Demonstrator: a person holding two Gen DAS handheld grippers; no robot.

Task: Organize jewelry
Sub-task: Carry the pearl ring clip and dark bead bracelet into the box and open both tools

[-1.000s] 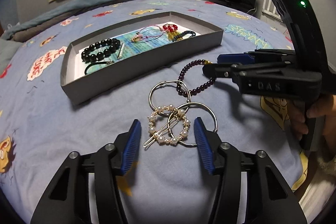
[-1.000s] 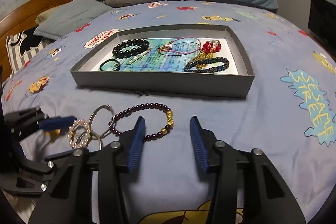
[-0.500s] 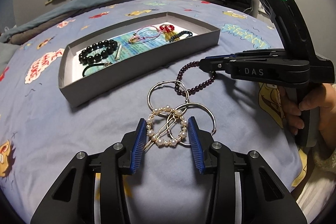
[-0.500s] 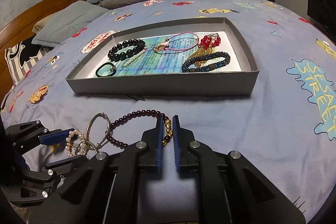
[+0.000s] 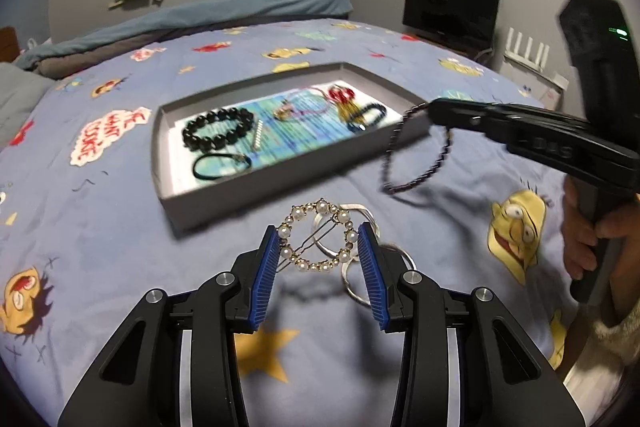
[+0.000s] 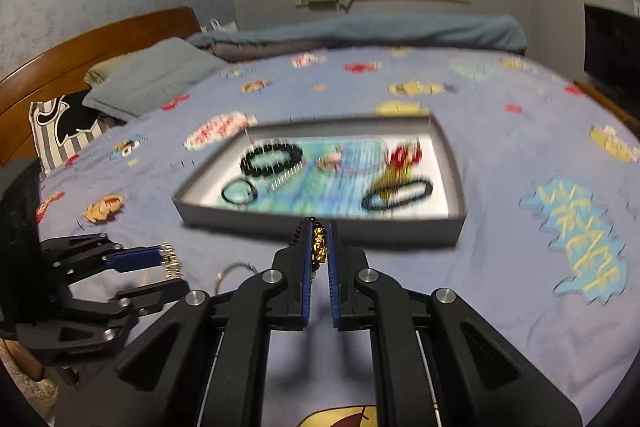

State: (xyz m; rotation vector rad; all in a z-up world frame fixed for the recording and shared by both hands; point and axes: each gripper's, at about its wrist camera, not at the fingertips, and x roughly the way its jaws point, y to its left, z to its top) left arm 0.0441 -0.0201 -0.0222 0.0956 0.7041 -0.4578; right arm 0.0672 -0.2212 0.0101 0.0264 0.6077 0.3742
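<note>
Blue-padded left gripper (image 5: 323,247), mine: jaws part-spread, pinching the pearl ring clip (image 5: 319,236), lifted above the bedspread (image 5: 120,247). Right gripper (image 6: 319,242): pressed nearly together on the purple bead bracelet (image 5: 416,163), dangling before the grey tray (image 5: 256,183).

Tray (image 6: 320,227) contents blurred in right view

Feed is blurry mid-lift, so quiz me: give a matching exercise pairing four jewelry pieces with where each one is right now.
Things:
1. pearl ring clip
2. dark purple bead bracelet
3. black bead bracelet
4. silver hoops

Places:
A. lying in the gray tray
B. clamped between the left gripper pads
C. on the bedspread, under the lifted clip
D. dangling from the shut right gripper

Pairs: 1-B, 2-D, 3-A, 4-C
</note>
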